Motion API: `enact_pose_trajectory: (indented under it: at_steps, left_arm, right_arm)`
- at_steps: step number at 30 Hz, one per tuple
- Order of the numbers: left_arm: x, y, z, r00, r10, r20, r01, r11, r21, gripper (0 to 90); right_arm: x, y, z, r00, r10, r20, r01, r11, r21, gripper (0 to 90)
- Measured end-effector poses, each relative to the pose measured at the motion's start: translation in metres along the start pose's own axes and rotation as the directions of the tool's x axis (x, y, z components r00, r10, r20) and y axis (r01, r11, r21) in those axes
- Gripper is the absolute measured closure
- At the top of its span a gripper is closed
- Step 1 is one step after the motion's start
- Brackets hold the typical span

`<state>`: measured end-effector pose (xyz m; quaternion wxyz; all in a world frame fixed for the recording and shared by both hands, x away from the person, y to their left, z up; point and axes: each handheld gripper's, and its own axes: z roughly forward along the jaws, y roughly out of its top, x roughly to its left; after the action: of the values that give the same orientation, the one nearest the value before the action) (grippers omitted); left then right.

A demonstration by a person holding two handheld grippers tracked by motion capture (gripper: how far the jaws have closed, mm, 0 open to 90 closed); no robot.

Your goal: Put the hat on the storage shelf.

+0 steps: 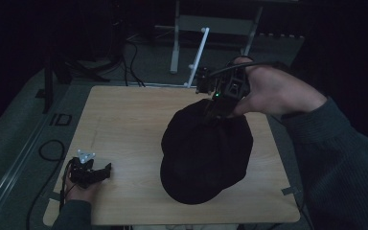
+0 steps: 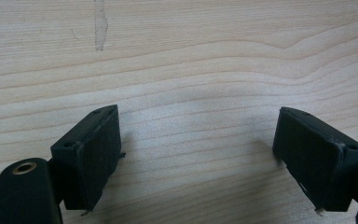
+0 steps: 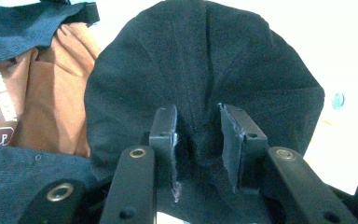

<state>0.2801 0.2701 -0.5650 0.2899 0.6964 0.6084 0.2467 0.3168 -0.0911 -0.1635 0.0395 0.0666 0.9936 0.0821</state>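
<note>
The left claw [image 1: 106, 168] is sitting near the front corner of the wooden bench [image 1: 124, 124], its jaws wide apart with nothing between them. Farther back, the right claw [image 1: 214, 111] is pinching a fold of the black cap [image 1: 206, 153], which is hanging over the bench.

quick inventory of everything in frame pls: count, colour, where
cap: 1, black, over the right half of the table, pinched at its far edge and partly lifted
table: 1, light wood, centre
white frame: 1, on the floor beyond the table's far edge
cables: a few, black, on the floor at far left
right gripper: 1, black, jaws shut on the cap's bunched fabric
left gripper: 1, black, jaws open, resting on the table's near-left corner; nothing between the jaws
right hand: 1, dark sleeve, from the right
</note>
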Motion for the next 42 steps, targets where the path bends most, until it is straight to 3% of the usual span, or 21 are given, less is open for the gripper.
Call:
enact_pose_trajectory:
  at_steps: [10, 22, 42]
  left_arm:
    - [0.0, 0.0, 0.0, 1.0, 0.0, 0.0, 0.0, 1.0, 0.0, 15.2]
    - [0.0, 0.0, 0.0, 1.0, 0.001, -0.001, -0.001, 1.0, 0.0, 15.2]
    - [0.0, 0.0, 0.0, 1.0, 0.002, -0.003, -0.002, 1.0, -0.001, 15.2]
  right_arm:
    - [-0.019, -0.014, -0.023, 0.9978, 0.064, 0.016, -0.064, 0.997, -0.036, 66.8]
    - [-0.048, -0.034, -0.043, 0.9869, 0.16, 0.019, -0.158, 0.982, -0.101, 66.8]
    - [-0.072, -0.037, -0.043, 0.9728, 0.229, 0.03, -0.223, 0.964, -0.146, 66.9]
